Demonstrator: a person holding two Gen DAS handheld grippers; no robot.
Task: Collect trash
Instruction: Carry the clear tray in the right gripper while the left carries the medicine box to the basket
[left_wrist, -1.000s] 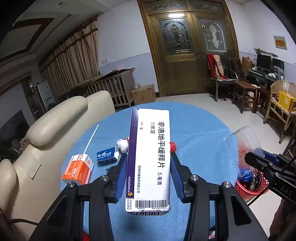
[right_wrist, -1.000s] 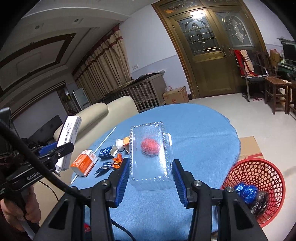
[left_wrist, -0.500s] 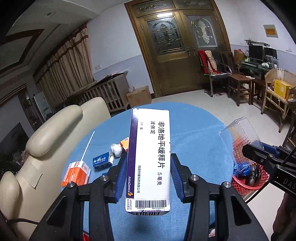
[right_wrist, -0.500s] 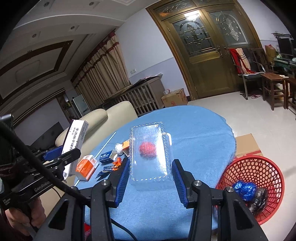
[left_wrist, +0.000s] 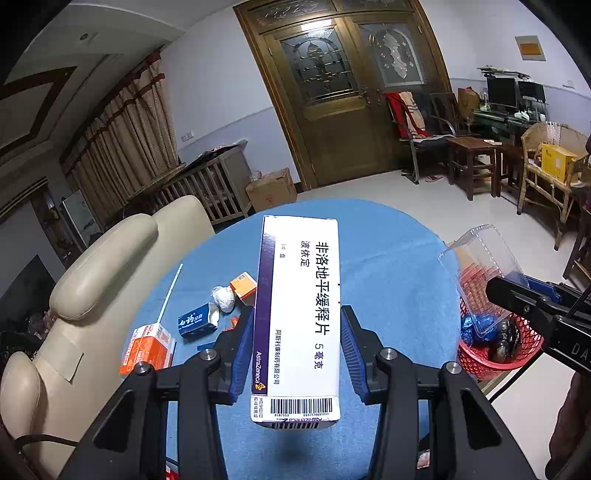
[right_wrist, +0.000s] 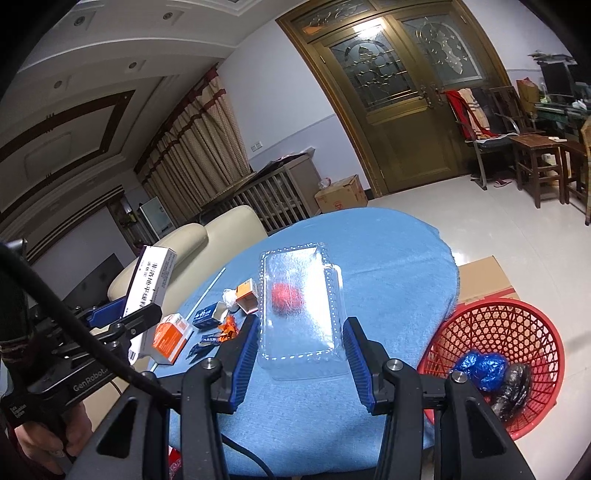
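Over a blue-clothed round table (left_wrist: 388, 266), in the left wrist view, a white medicine box (left_wrist: 299, 314) is held lengthwise in the left gripper (left_wrist: 297, 354), its long axis carried forward along the fingers. The red basket (left_wrist: 517, 354) is seen low to the right, beyond the table's edge, partly screened by the right gripper's load.

In the right wrist view, a clear plastic clamshell (right_wrist: 301, 314) is clamped in the right gripper (right_wrist: 301, 360), long axis forward. The basket (right_wrist: 517, 332), already holding bagged rubbish, lies just right of that gripper; the right hand is judged nearer. Small boxes and wrappers are left on the cloth.
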